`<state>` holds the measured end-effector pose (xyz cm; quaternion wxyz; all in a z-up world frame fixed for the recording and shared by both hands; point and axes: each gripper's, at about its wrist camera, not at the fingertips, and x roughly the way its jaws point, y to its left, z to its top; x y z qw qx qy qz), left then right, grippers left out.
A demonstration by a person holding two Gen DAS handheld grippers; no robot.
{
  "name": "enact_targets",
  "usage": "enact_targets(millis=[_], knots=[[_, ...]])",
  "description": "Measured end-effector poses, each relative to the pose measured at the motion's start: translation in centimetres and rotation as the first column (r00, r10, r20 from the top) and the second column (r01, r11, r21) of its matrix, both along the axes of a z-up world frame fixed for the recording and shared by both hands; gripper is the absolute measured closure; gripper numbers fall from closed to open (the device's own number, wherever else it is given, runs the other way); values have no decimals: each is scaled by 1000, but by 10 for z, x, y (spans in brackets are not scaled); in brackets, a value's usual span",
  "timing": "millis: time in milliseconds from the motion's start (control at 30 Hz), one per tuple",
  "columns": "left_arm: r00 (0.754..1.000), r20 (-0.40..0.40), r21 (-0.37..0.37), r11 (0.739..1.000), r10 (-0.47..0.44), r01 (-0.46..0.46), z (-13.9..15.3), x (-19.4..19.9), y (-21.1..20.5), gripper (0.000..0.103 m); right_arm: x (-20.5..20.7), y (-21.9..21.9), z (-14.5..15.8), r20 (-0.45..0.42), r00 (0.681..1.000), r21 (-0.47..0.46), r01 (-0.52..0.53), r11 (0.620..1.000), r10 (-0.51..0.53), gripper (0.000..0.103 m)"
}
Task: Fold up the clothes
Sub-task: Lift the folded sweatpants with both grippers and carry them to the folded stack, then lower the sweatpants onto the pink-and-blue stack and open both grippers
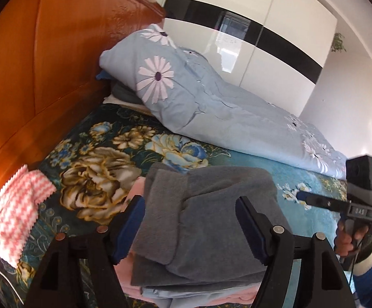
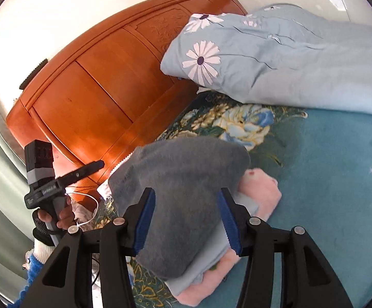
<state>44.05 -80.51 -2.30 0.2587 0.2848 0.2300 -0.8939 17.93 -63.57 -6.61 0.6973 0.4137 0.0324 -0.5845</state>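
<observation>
A folded grey fleece garment [image 1: 206,220] lies on top of a stack of folded clothes on the bed; it also shows in the right wrist view [image 2: 183,197]. Under it are a light blue piece [image 2: 211,256] and a pink piece [image 2: 260,192]. My left gripper [image 1: 189,228] is open, its jaws wide apart over the grey garment. My right gripper [image 2: 186,220] is open too, jaws spread above the same stack. Each gripper shows in the other's view, the right one [image 1: 314,200] and the left one [image 2: 88,170], both held off the stack.
The bed has a teal floral blanket [image 1: 101,159]. A rolled light blue daisy duvet [image 1: 211,97] lies along the far side. An orange wooden headboard [image 1: 44,71] stands to the left. A pink-and-white zigzag cloth [image 1: 16,210] lies by the headboard. A white cable [image 2: 91,213] hangs near the bed edge.
</observation>
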Motion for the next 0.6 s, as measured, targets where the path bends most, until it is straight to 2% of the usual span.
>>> enact_targets(millis=[133, 267, 367, 467, 600], knots=[[995, 102, -32, 999, -5, 8, -15, -31, 1, 26, 6, -33, 7, -14, 999, 8, -31, 999, 31, 51], [993, 115, 66, 998, 17, -25, -45, -35, -14, 26, 3, -54, -6, 19, 999, 52, -27, 998, 26, 51], [992, 125, 68, 997, 26, -35, -58, -35, -14, 26, 1, -55, -16, 58, 998, 63, -22, 998, 18, 51], [992, 125, 61, 997, 34, -42, -57, -34, -10, 26, 3, -54, -15, 58, 998, 64, -23, 998, 19, 51], [994, 97, 44, 997, 52, -56, -35, -27, 3, 26, 7, -41, 7, 16, 1000, 33, -18, 999, 17, 51]])
